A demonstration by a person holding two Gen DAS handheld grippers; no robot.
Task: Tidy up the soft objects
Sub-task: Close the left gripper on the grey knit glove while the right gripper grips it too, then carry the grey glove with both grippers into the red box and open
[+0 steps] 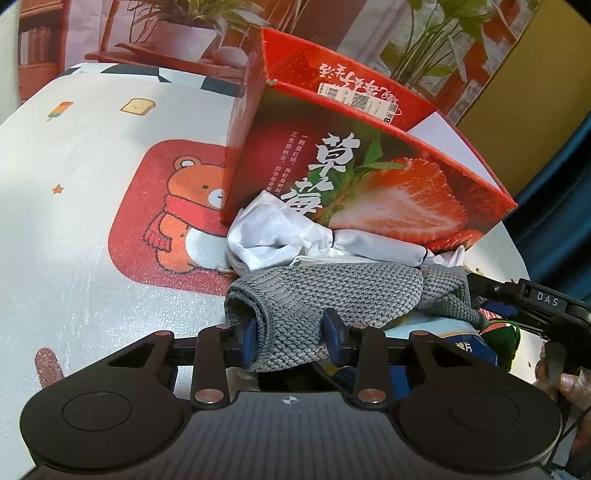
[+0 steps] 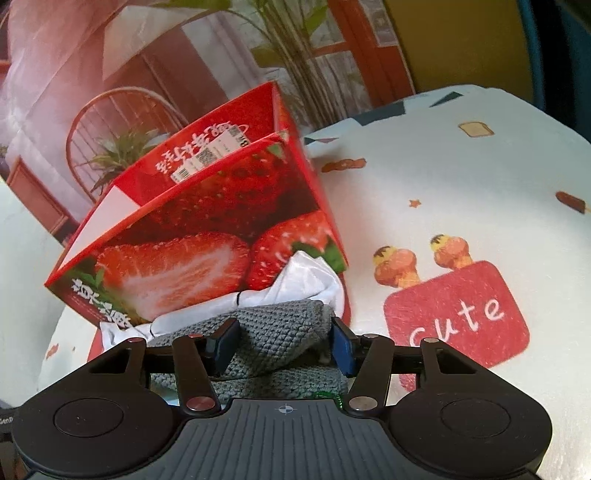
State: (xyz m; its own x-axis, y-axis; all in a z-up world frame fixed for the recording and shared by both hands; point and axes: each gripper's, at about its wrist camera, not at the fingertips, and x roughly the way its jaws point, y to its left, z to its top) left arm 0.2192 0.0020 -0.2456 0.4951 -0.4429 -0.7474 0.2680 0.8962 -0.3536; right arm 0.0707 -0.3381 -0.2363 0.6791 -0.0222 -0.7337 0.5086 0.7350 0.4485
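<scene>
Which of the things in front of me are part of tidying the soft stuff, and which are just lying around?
Part of the job:
- grey knitted cloth, gripped by both left tongs and right tongs
- white cloth behind it
- strawberry box, probably the container

Lying about:
- snack packet under the knit
- cartoon table cover
- potted plants behind

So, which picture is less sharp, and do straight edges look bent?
Right wrist view: softer, the plant backdrop blurred. Left wrist view: crisper, the knit of the grey cloth is clear. Both views: fisheye bows the strawberry box edges, and the corners are dark.
</scene>
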